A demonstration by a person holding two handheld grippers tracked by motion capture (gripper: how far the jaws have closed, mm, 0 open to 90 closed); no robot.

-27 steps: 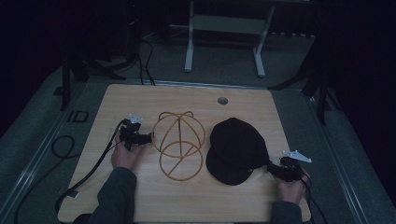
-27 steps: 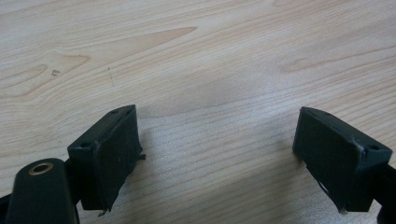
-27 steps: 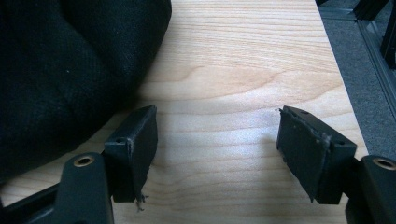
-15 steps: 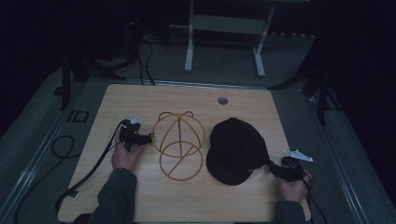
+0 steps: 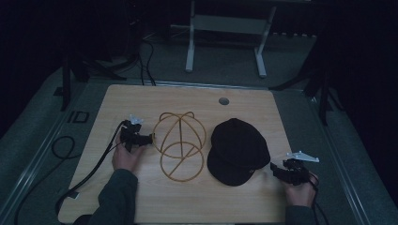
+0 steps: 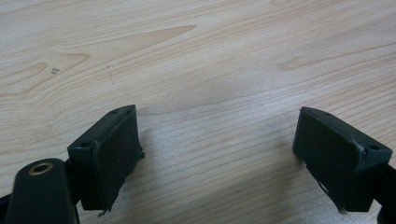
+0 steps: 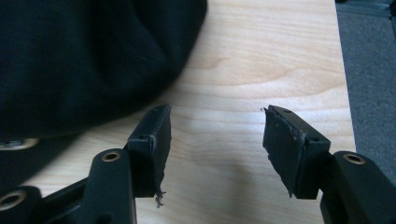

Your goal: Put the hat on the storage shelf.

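A black cap [image 5: 238, 150] lies on the wooden table [image 5: 141, 103], right of centre. A dome-shaped frame of golden wire [image 5: 179, 145] stands to its left. My left gripper [image 5: 149, 138] sits just left of the wire frame and points at it. In the left gripper view it [image 6: 217, 154] is open, with bare wood between the jaws. My right gripper [image 5: 274, 169] rests near the table's right front corner, just right of the cap's lower edge. It [image 7: 215, 140] stands open beside the cap [image 7: 84, 56], and its pads touch nothing.
A small round grommet hole [image 5: 224, 101] sits near the table's far edge. A black cable [image 5: 89, 173] trails from the left gripper over the table's left front. A grey metal stand [image 5: 225, 28] rises behind the table. Dark floor surrounds the table.
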